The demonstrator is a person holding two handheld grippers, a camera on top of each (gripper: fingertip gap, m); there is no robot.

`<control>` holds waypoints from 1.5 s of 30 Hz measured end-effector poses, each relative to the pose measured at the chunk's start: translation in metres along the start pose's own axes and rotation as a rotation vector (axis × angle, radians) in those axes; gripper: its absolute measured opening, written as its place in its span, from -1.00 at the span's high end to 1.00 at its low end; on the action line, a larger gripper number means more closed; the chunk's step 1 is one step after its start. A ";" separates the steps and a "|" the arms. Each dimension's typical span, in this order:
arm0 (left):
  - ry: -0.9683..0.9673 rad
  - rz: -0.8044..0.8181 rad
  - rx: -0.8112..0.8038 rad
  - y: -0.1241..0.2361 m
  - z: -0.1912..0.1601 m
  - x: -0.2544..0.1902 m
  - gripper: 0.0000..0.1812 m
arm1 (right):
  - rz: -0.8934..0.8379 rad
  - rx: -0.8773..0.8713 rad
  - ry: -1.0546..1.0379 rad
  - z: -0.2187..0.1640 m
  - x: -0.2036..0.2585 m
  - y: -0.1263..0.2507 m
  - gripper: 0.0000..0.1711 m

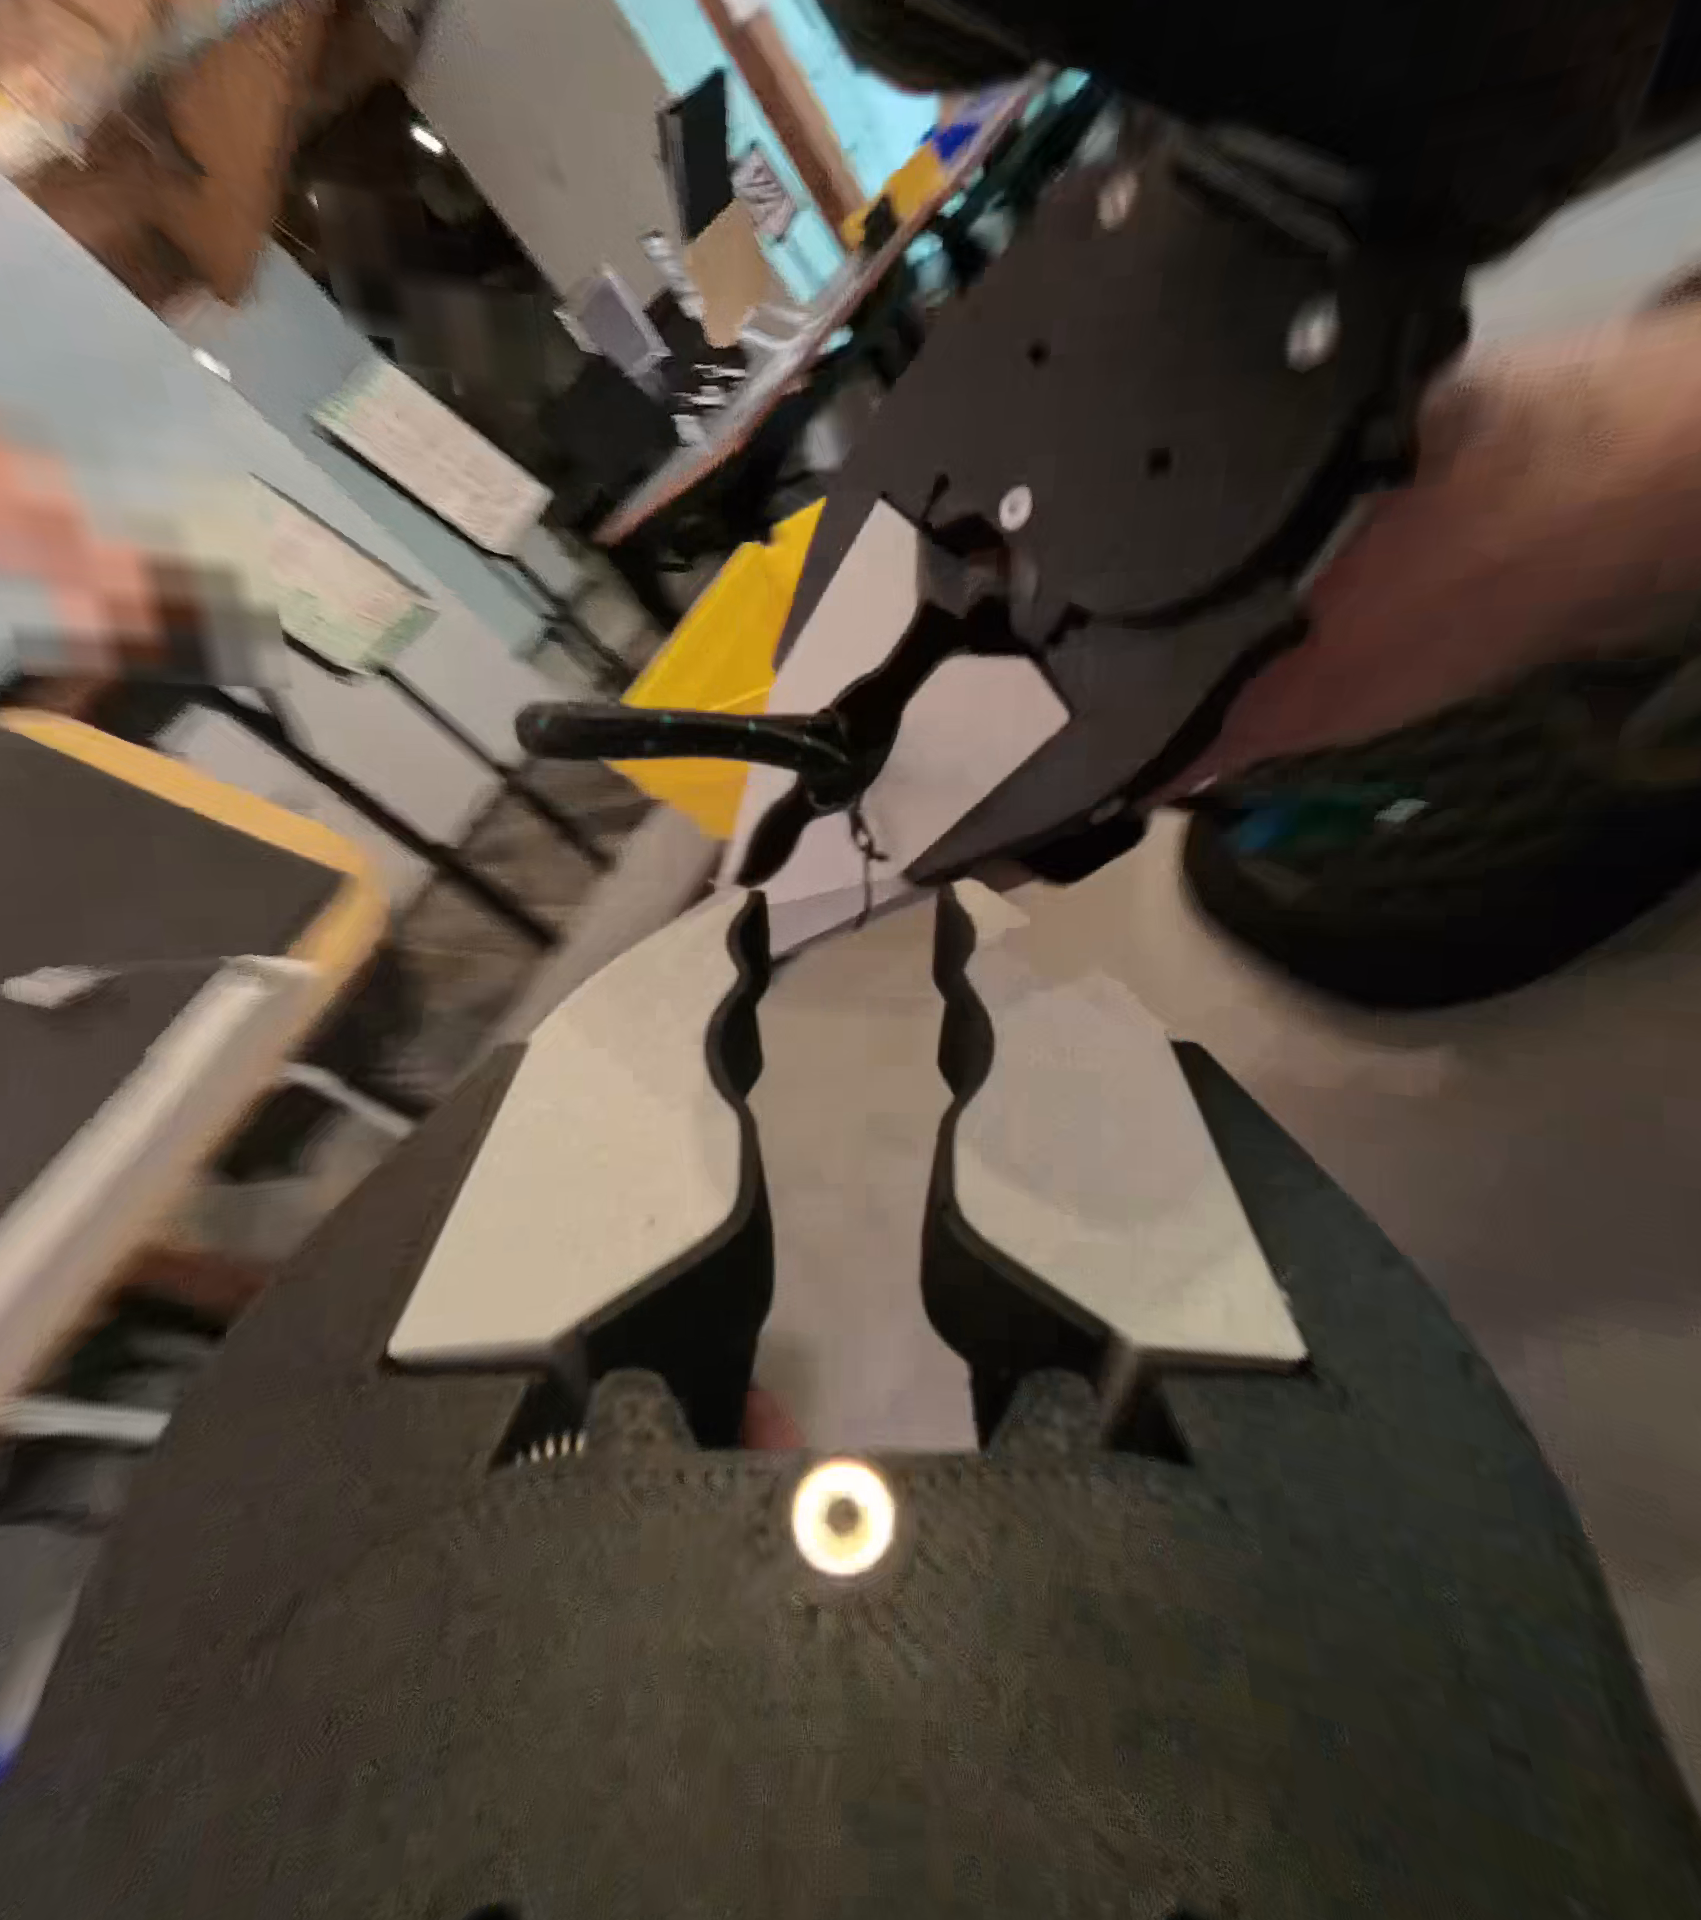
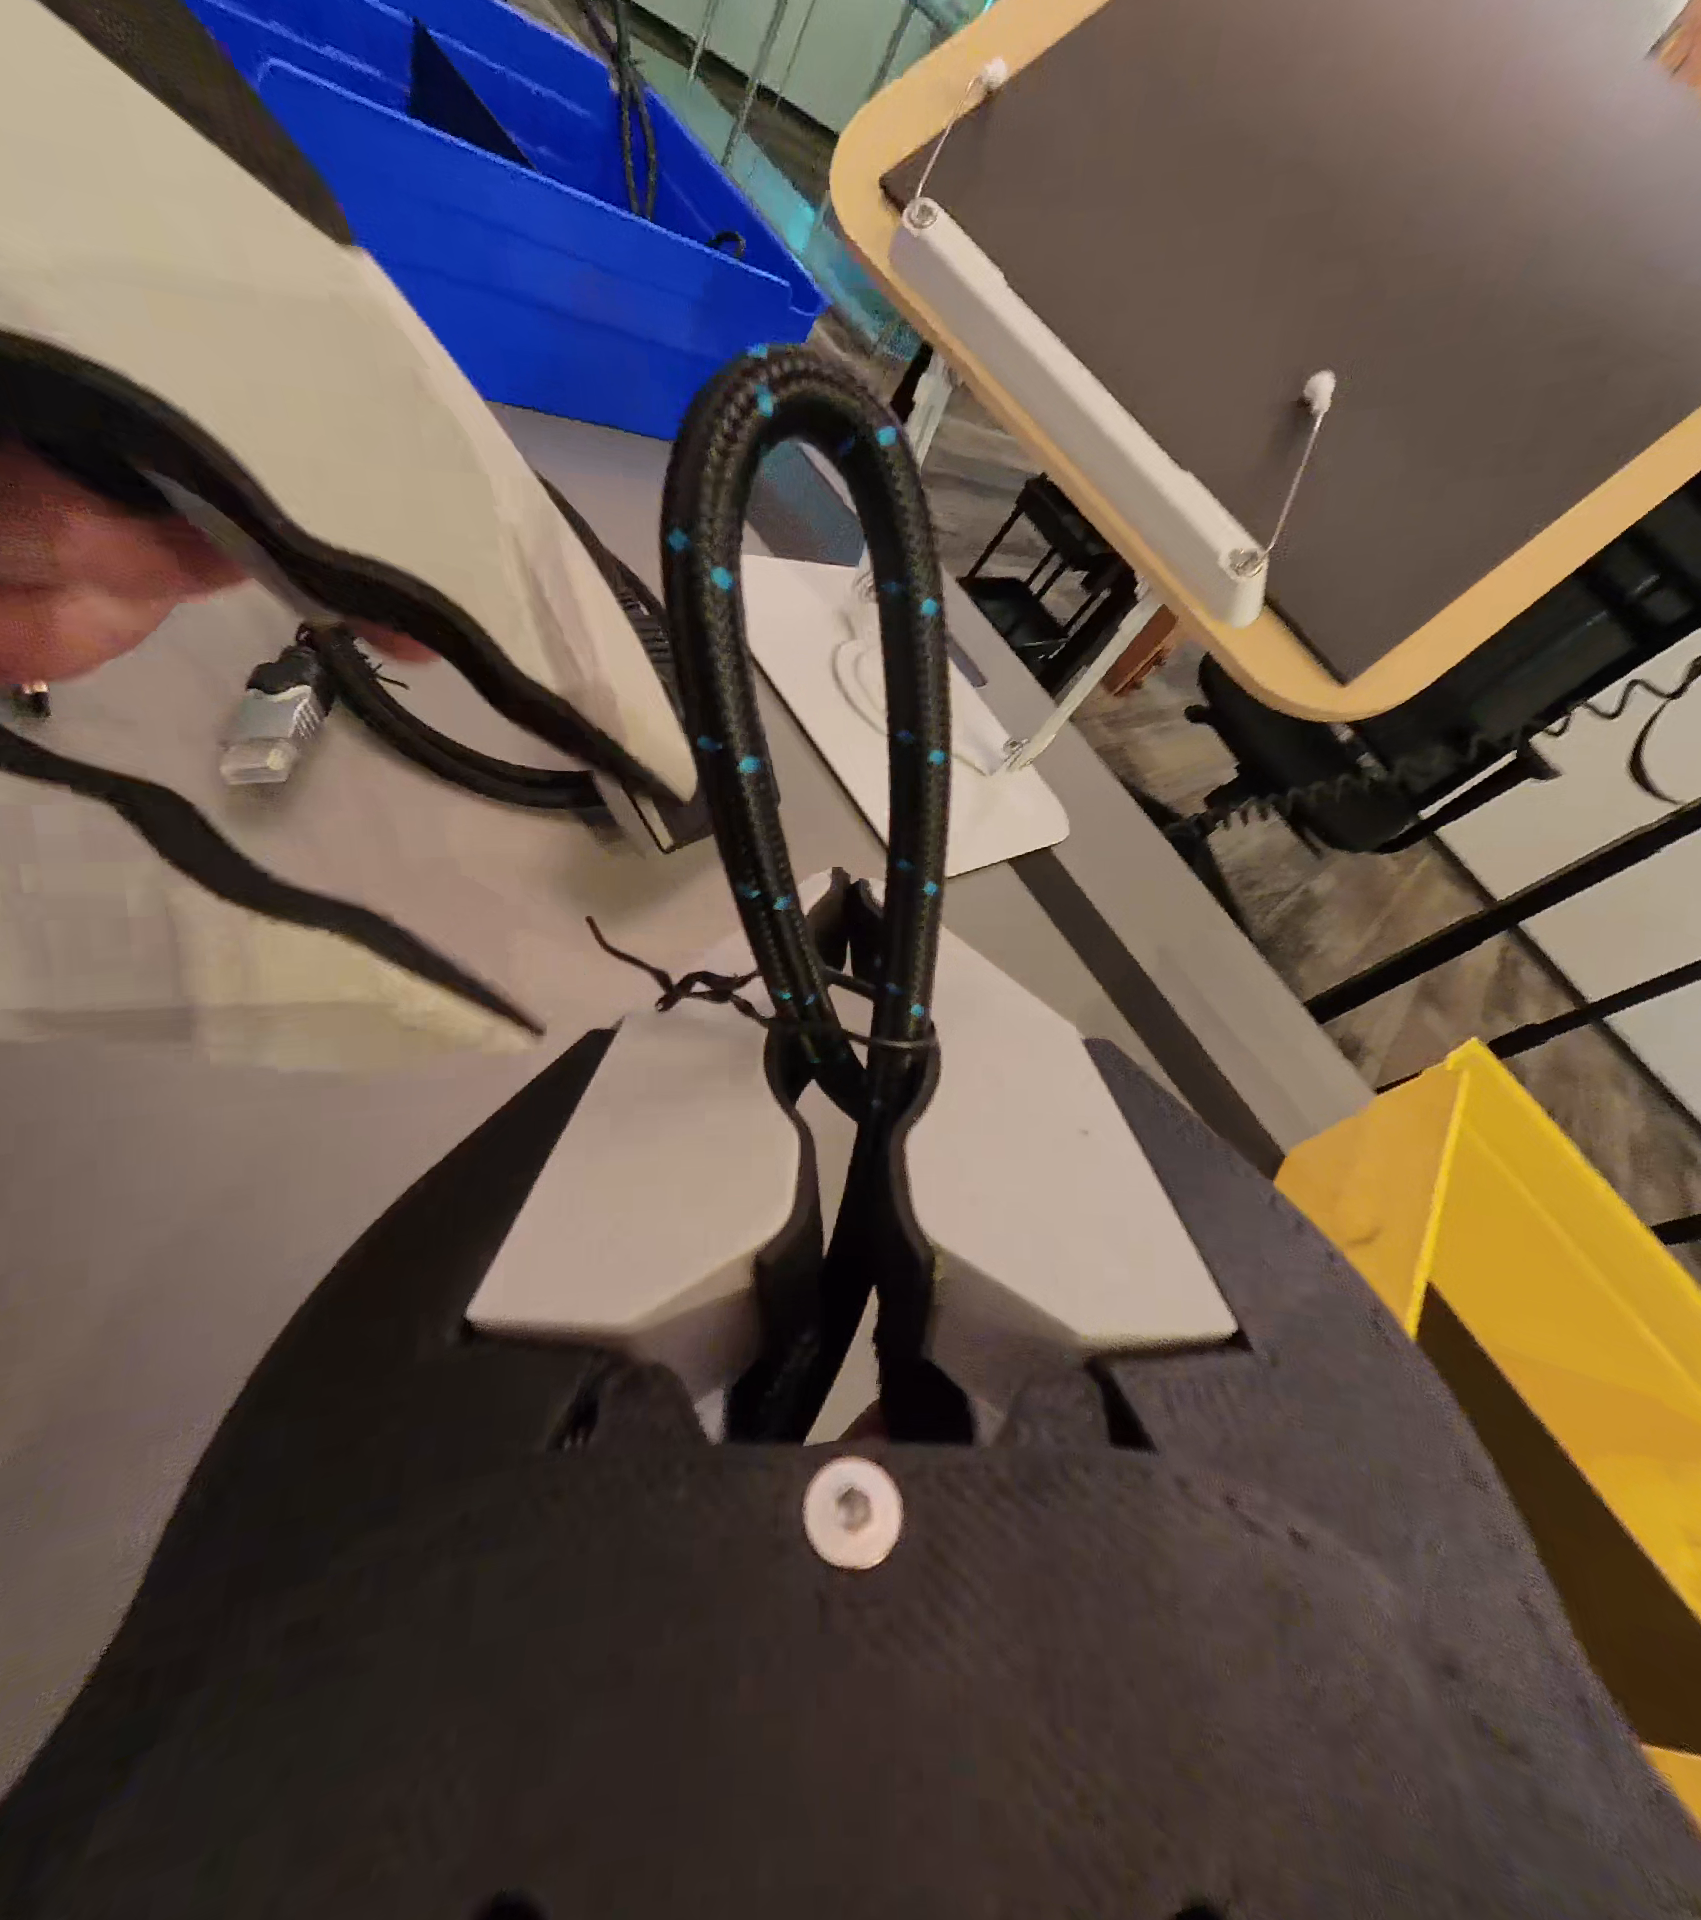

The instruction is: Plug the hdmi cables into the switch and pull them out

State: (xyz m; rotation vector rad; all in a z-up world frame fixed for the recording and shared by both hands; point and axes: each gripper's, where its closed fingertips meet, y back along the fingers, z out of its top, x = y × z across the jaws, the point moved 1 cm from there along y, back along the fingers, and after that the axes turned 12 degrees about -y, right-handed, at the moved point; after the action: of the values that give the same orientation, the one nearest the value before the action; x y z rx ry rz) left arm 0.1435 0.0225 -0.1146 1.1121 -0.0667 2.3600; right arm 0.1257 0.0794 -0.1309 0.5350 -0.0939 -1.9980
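The pale grey table [image 2: 150, 1195] is carrying the scene, with a blue bin [image 2: 534, 229] sitting at its far left and a yellow bin [image 2: 1594, 1351] standing at the near right. A dark board with a tan rim [image 2: 1345, 312] is tilting at the far right.

The right tool [image 2: 851, 925] is pinching a black braided hdmi cable [image 2: 711, 623] flecked with blue; the cable is rising from between the fingers as a tall upright loop, both strands being squeezed together where a thin tie wraps them.

The left tool [image 1: 851, 914] is standing spread with nothing between its fingers. In its own view it is pointing towards the right one, which is gripping the loop just beyond its tips.

Farther left on the table, a second cable's silver connector [image 2: 269, 727] is lying near a hand [image 2: 25, 582].
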 end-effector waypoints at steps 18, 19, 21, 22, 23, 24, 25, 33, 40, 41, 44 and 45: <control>0.720 -0.366 -0.252 -0.007 0.021 0.000 0.98 | -0.126 -0.112 0.181 0.018 -0.003 0.008 1.00; 0.715 -0.361 -0.246 -0.009 0.021 0.000 0.98 | -0.130 -0.107 0.181 0.017 -0.004 0.008 1.00; 0.671 -0.326 -0.235 -0.010 0.020 0.001 0.99 | -0.132 -0.100 0.173 0.016 -0.006 0.008 1.00; 0.634 -0.294 -0.219 -0.011 0.019 0.002 0.98 | -0.131 -0.092 0.170 0.015 -0.006 0.007 1.00; 0.576 -0.271 -0.197 -0.012 0.018 0.001 0.98 | -0.128 -0.083 0.172 0.014 -0.006 0.007 1.00; 0.505 -0.235 -0.171 -0.012 0.017 0.002 0.99 | -0.121 -0.068 0.161 0.012 -0.006 0.006 1.00; 0.439 -0.203 -0.142 -0.013 0.015 0.002 0.99 | -0.109 -0.052 0.138 0.010 -0.005 0.005 1.00; -0.600 0.169 0.156 -0.015 0.007 0.008 1.00 | 0.091 0.048 -0.180 -0.006 0.007 -0.003 1.00; -0.825 0.144 0.135 -0.013 0.003 0.010 1.00 | 0.191 0.063 -0.306 -0.008 0.016 -0.004 1.00; -0.741 0.110 0.127 -0.013 0.002 0.010 0.99 | 0.185 0.056 -0.292 -0.007 0.016 -0.004 1.00; -0.506 0.052 0.082 -0.012 0.007 0.014 0.99 | 0.152 0.027 -0.227 -0.004 0.014 -0.004 1.00; -0.407 0.021 0.070 -0.013 0.008 0.014 0.99 | 0.143 0.014 -0.209 -0.002 0.014 -0.004 1.00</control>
State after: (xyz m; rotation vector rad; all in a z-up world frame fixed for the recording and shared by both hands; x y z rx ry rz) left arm 0.1476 0.0377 -0.1014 1.6181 -0.1410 2.1320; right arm 0.1183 0.0699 -0.1386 0.3179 -0.2673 -1.9086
